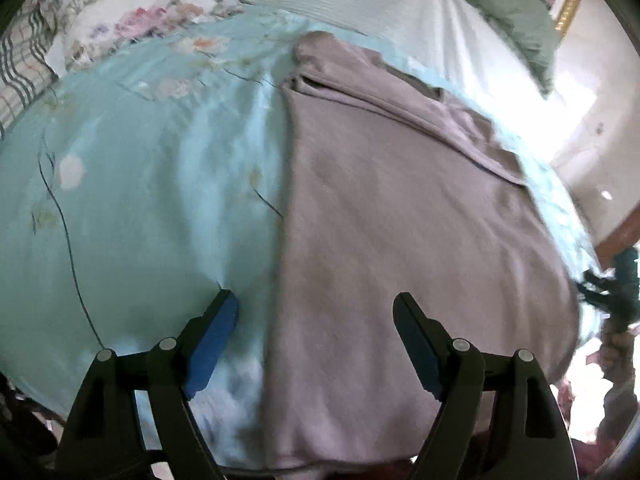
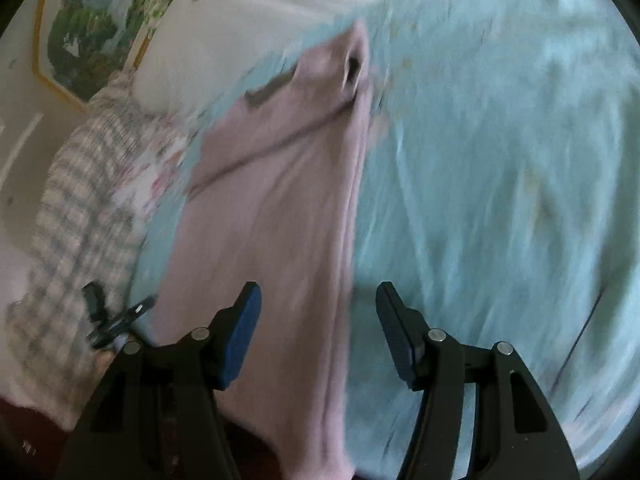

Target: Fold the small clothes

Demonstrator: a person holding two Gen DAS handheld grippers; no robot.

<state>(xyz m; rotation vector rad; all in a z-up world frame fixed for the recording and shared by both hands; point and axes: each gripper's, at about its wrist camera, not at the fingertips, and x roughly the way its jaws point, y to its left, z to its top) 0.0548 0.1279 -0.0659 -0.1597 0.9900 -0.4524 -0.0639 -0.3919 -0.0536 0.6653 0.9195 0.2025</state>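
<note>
We hold both grippers, left (image 1: 316, 304) and right (image 2: 318, 294), with fingers spread and empty above the mauve garment (image 1: 400, 220) lying on the aqua floral bedspread (image 1: 140, 184), pillows (image 1: 132, 12) beyond.

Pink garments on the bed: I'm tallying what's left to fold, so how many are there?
1. A pink garment lies spread lengthwise on the blue floral sheet, under both open grippers. Others may lie outside these views.

No text, label, brand or number can be read in either view. Both views are blurred, and no fabric shows any lettering.
</note>
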